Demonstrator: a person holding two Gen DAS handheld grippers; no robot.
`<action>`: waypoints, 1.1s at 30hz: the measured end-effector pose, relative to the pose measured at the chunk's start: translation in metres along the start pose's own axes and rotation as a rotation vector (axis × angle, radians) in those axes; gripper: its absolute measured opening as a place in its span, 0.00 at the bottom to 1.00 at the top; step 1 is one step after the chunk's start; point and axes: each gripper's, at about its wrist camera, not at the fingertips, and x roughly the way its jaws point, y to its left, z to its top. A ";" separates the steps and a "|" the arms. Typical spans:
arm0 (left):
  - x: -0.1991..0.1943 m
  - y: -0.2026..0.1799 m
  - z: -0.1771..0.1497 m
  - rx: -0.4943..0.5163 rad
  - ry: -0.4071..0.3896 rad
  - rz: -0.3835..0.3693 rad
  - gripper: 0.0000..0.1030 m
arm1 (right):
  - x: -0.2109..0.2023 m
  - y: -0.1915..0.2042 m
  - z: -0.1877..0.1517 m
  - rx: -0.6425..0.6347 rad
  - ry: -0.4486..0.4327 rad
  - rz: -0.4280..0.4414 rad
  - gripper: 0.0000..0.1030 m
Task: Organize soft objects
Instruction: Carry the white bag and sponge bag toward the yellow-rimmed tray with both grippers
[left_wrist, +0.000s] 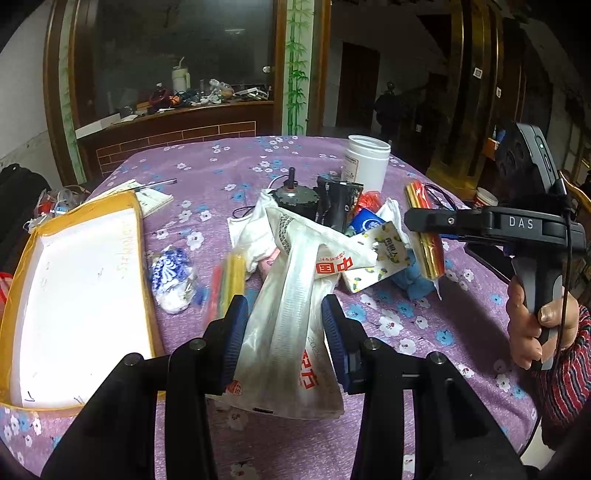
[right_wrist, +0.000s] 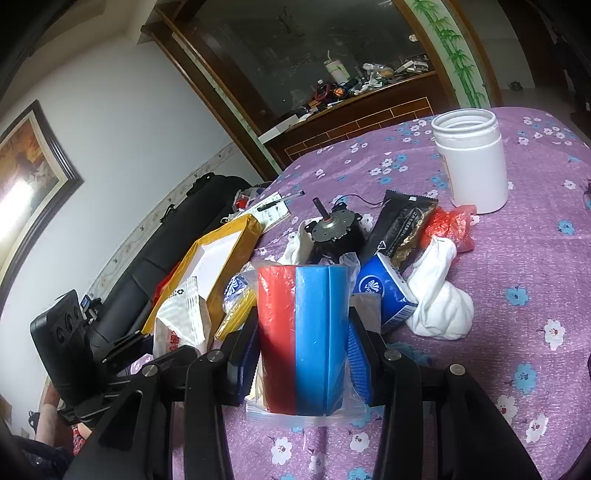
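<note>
Gripping a white pouch (left_wrist: 291, 325) with red print, the left gripper (left_wrist: 284, 332) has its blue pads pressed into both sides, so the soft pack hangs crumpled between them just above the table (left_wrist: 388, 325), near its front edge. The right gripper (right_wrist: 303, 354) is clamped on a clear bag of sheets (right_wrist: 303, 339), red and blue from its own camera, gold-edged from the left one; that bag is lifted over the right side of the table. Both packs look raised clear of the heap, probably so each can be carried off without dragging its neighbours.

The heap (left_wrist: 332, 229) sits mid-table: a black sachet (right_wrist: 402, 225), a blue tissue pack (right_wrist: 388, 295), a white cloth (right_wrist: 439, 302), a red bag (right_wrist: 450, 221) and a small motor (right_wrist: 332, 229), which is not soft and likely stays. A blue-patterned packet (left_wrist: 171, 280) and a bag of yellow strips (left_wrist: 229, 284) lie between heap and tray.

The tray (left_wrist: 22, 266), yellow-rimmed with a white floor, rests at the left edge and holds nothing visible; it seems the likely place for the soft things. The white jar (right_wrist: 469, 162) stands lidless toward the far edge, and its inside cannot be seen. A notepad (left_wrist: 155, 199) with a pen lies beyond the tray
</note>
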 end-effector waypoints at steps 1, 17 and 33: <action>-0.001 0.002 -0.001 -0.004 -0.001 0.004 0.38 | 0.001 0.000 0.000 0.000 0.003 0.002 0.43; -0.038 0.080 0.001 -0.116 -0.064 0.050 0.39 | 0.029 0.064 0.003 -0.038 0.089 -0.008 0.42; -0.029 0.215 0.041 -0.263 -0.020 0.147 0.39 | 0.127 0.201 0.051 -0.141 0.221 0.036 0.42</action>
